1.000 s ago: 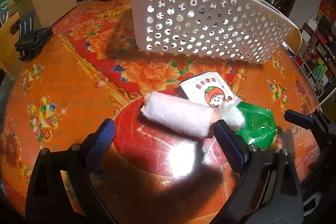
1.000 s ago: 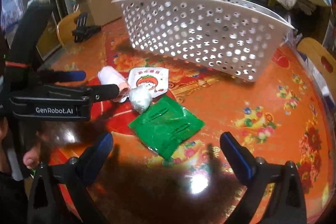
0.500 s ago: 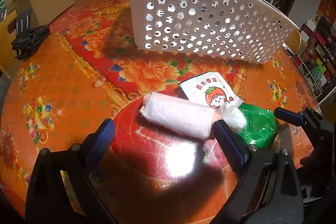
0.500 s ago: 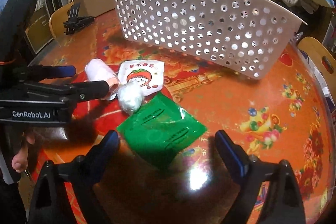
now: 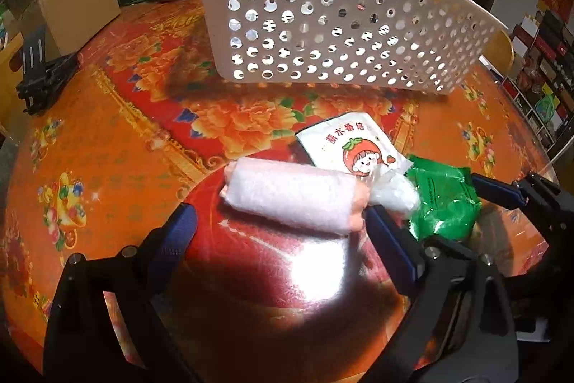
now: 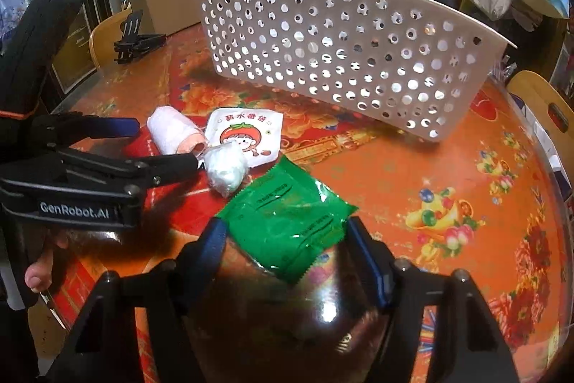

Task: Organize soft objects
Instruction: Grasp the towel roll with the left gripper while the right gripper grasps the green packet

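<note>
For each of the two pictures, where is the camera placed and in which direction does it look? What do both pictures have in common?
Left wrist view: sits on the left gripper, looks forward over the pink rolled towel toward the white perforated plastic basket; the right gripper shows at the right edge.
Right wrist view: sits on the right gripper, which straddles the green foil packet; the left gripper and some of the person's fingers show at left.
Shared: towel, basket, green packet, white tomato-print pouch, floral orange table.
</note>
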Tool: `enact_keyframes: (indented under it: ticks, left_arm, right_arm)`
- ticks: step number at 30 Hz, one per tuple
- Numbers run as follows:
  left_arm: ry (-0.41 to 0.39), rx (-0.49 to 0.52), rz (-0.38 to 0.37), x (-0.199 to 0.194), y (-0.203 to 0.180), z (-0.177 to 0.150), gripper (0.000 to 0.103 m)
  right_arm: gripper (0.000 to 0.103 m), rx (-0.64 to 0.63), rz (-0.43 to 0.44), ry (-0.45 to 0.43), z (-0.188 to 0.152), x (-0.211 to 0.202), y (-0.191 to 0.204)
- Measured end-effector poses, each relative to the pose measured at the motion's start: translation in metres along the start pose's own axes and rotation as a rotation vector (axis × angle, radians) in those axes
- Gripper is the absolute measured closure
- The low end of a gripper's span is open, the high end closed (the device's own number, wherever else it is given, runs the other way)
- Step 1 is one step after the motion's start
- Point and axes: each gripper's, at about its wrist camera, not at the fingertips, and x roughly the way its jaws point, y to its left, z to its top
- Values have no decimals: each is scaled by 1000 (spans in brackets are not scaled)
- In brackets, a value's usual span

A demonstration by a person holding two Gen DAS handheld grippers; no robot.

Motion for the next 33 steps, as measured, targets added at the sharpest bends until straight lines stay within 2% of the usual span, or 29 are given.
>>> enact_keyframes:
  ticks: [8, 10, 11, 12, 29, 33]
  left_arm:
    - [-9, 5, 17, 2, -1, 2, 10]
    - [-17, 9, 27, 3, -1, 2, 17]
    - [-27, 12, 31, 1, -2, 2, 29]
    - [-33, 14, 32, -1, -2, 2, 32]
    - [-98, -30, 2, -32, 14, -11, 33]
    - [-116, -38, -4, -41, 18, -13, 33]
  right_arm:
    - [36, 5, 7, -7, -1, -1, 0]
    - [36, 4, 5, -8, -1, -1, 0]
    - [36, 4, 5, -8, -1, -1, -1]
    - [36, 5, 7, -8, -1, -2, -1]
    - [42, 60, 73, -46, -3, -10, -14]
    - [42, 59, 63, -67, -6, -18, -14]
